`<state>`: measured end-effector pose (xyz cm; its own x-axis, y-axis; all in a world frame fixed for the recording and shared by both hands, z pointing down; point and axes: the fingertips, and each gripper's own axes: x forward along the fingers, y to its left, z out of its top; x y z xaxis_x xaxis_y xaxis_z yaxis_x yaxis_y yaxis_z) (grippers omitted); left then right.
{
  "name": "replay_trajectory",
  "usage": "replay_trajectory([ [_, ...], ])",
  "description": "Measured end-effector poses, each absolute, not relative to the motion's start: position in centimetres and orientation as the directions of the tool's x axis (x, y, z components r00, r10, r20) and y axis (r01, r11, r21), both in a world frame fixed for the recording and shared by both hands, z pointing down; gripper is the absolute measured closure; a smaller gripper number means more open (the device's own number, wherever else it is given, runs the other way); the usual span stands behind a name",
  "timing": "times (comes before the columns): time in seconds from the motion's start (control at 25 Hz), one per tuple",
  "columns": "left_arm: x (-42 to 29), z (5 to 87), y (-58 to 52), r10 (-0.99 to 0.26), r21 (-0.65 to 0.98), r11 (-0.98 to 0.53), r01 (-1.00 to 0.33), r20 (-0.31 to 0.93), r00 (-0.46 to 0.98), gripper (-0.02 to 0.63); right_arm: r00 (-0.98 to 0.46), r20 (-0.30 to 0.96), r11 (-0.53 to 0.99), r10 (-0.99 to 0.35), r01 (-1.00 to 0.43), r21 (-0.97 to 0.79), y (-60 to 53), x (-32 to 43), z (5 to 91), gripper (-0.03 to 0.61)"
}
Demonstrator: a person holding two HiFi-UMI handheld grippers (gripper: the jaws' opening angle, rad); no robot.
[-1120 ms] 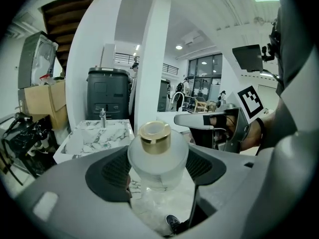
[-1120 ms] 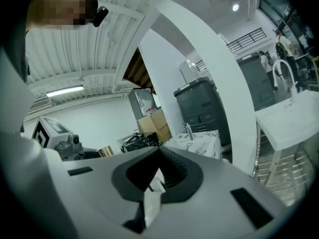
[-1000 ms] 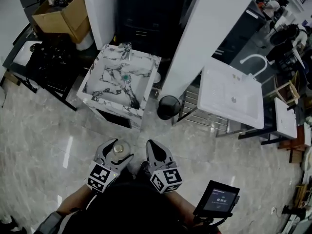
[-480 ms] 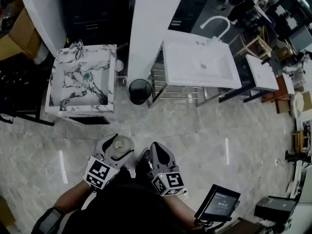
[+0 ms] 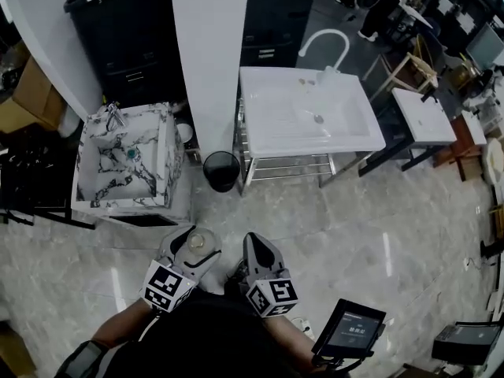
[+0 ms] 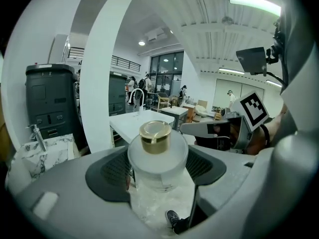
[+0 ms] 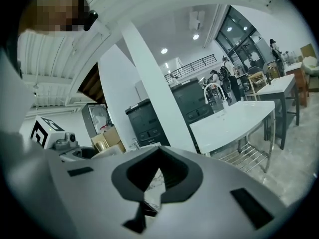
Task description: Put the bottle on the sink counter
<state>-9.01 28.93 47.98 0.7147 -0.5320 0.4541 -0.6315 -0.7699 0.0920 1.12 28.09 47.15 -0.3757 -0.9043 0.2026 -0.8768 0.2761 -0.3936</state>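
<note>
A frosted glass bottle [image 6: 158, 164] with a gold cap [image 6: 155, 135] stands upright between the jaws of my left gripper [image 6: 157, 171], which is shut on it. From the head view the bottle [image 5: 194, 245] shows in the left gripper [image 5: 189, 249], held low in front of the person. My right gripper [image 5: 258, 258] hangs beside it with its jaws closed together and nothing in them [image 7: 149, 193]. A white sink counter [image 5: 307, 116] with a curved tap [image 5: 323, 46] stands ahead to the right. A marble-patterned sink [image 5: 126, 164] stands ahead to the left.
A white pillar [image 5: 209, 61] rises between the two sinks, with a black round bin [image 5: 221, 168] at its foot. Dark cabinets [image 5: 118, 30] stand behind. A tablet [image 5: 350, 329] hangs at the lower right. More tables [image 5: 425, 116] and chairs stand at the far right.
The view has swung right and forward: the white sink counter now lies nearer the middle, the marble sink further left. Both grippers keep their hold and place.
</note>
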Motion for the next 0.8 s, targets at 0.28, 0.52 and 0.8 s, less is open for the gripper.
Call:
replay_trajectory([
  [0.28,-2.9,48.0,25.5,-0.558,0.085,-0.748,-0.658,0.455,0.694,0.27,-0.405,0.183,0.307,-0.896,-0.861,-0.406,24.8,7.2,47.2,0.583],
  [0.52,1.4,48.3,24.2,-0.546,0.091,-0.753,-0.652,0.466,0.696,0.27,-0.391,0.18,0.29,-0.902,-0.861,-0.418,23.5,11.6,47.3,0.583],
  [0.8,4.3,48.0,22.1,-0.527,0.084,-0.769,-0.634,0.477,0.703,0.27,-0.368,0.175,0.264,-0.913,-0.861,-0.435,21.9,14.6,47.2,0.583],
])
